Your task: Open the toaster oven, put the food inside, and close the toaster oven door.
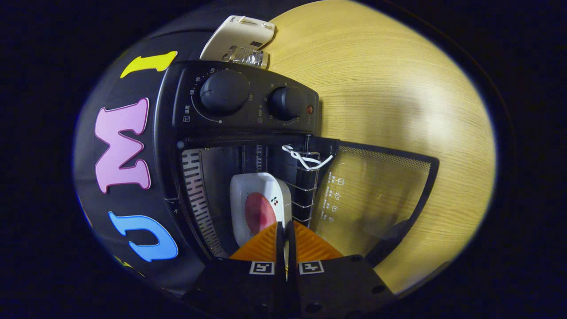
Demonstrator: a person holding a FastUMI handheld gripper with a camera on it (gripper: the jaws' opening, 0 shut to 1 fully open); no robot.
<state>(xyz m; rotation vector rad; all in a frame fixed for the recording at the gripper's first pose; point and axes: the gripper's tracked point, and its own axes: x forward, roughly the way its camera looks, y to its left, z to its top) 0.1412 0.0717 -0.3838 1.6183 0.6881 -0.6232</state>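
A: Where does the food sit right now?

B: The white rectangular ceramic dish with a round pink slice of food on it (260,204) is inside the black toaster oven (248,146), on the wire rack (305,195) — just ahead of the tool's fingertips, with its long axis running away from them into the cavity.

A: And the tool (284,227) itself?

B: Its two fingers are brought nearly together, only a thin slit between them. The near rim of the dish lies right at that slit, but I cannot tell whether the pads pinch the rim or merely sit in front of it.

A: So what does the coming move turn on?

B: The door. The dark-framed glass door (376,199) is swung fully open and lies to the right of the tool, flat over the pale wooden table (390,88), hinged along the edge beside the rack. By my reading the dish is already placed, so the tool has to back straight out along the dish's axis, then go right to reach the door's far edge and swing it back toward the cavity.

A: Anything else near?

B: The two black round knobs (223,92) sit on the panel beside the opening — and beyond the oven a cream plastic appliance (239,37) rests on the table, well clear of the door's path.
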